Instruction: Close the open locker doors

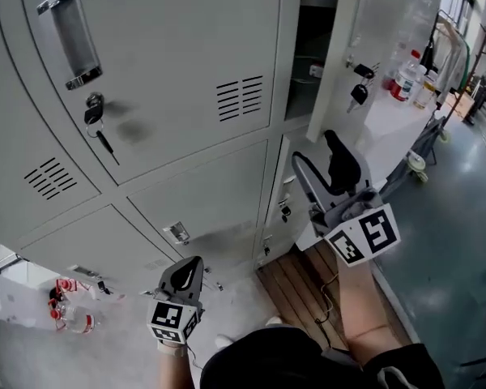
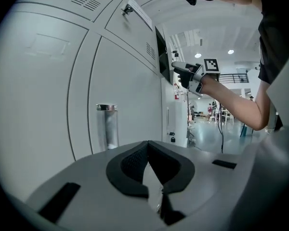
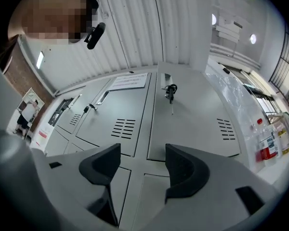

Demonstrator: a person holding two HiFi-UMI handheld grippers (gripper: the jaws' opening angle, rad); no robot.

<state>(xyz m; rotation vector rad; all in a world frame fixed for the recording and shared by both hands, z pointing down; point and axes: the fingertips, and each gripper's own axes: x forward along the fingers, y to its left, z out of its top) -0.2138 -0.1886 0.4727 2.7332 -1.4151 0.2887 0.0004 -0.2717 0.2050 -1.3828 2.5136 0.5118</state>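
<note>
At the right edge of the locker bank (image 1: 186, 79), the open locker door (image 1: 340, 71), likely light, stiff sheet metal, is inviting a flat push near its free edge by the keys (image 1: 360, 91), while the right gripper (image 1: 320, 164) is holding its fingers spread and empty and the left gripper (image 1: 188, 272) is pressing its own together.

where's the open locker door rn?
Upper right of the head view: the open door stands ajar right of its dark compartment, keys hanging from it, just above the right gripper and left of the bottles.
</note>
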